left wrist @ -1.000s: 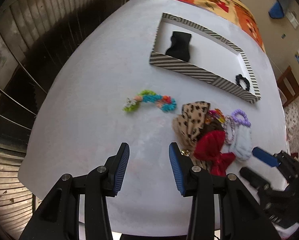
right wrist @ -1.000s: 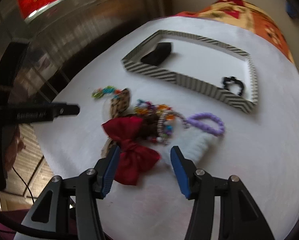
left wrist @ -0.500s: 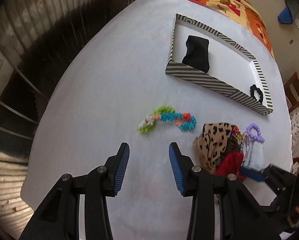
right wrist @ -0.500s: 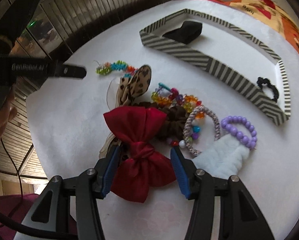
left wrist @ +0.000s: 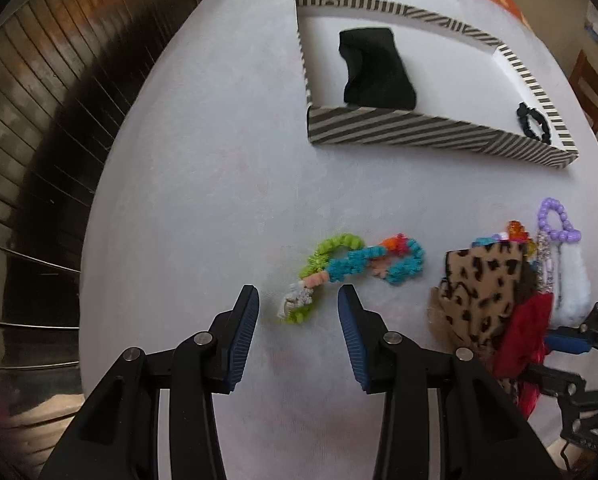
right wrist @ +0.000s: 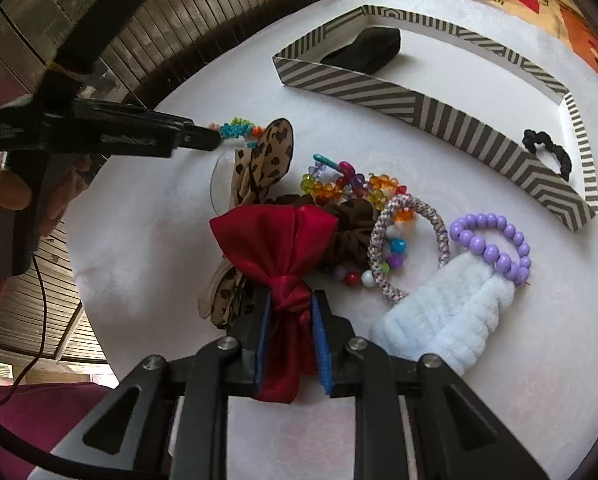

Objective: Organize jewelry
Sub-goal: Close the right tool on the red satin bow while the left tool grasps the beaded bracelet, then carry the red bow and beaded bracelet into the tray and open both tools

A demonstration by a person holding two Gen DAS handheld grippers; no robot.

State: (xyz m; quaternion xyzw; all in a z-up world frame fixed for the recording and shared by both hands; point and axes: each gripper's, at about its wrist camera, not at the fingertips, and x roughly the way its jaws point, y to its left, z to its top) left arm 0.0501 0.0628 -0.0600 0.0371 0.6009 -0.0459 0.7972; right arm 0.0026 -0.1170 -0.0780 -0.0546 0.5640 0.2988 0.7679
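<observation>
My right gripper [right wrist: 291,304] is shut on the knot of a red satin bow [right wrist: 277,236], which lies on the white table. My left gripper [left wrist: 297,306] is open, its jaws on either side of the near end of a green, blue and orange fuzzy band [left wrist: 355,264]; the band also shows in the right wrist view [right wrist: 239,130]. A striped tray [left wrist: 419,130] at the back holds a black cloth band [left wrist: 373,68] and a black scrunchie [left wrist: 533,122].
Around the bow lie a leopard-print bow [right wrist: 263,164], a brown scrunchie [right wrist: 349,226], colourful bead strings [right wrist: 351,186], a braided hair tie [right wrist: 411,240], a purple bead bracelet [right wrist: 495,246] and a white fluffy band [right wrist: 447,312]. The table edge [left wrist: 99,208] drops off at left.
My right gripper has moved forward and closed on the red bow's knot. My left gripper has moved forward until its open jaws flank the fuzzy band's near end.
</observation>
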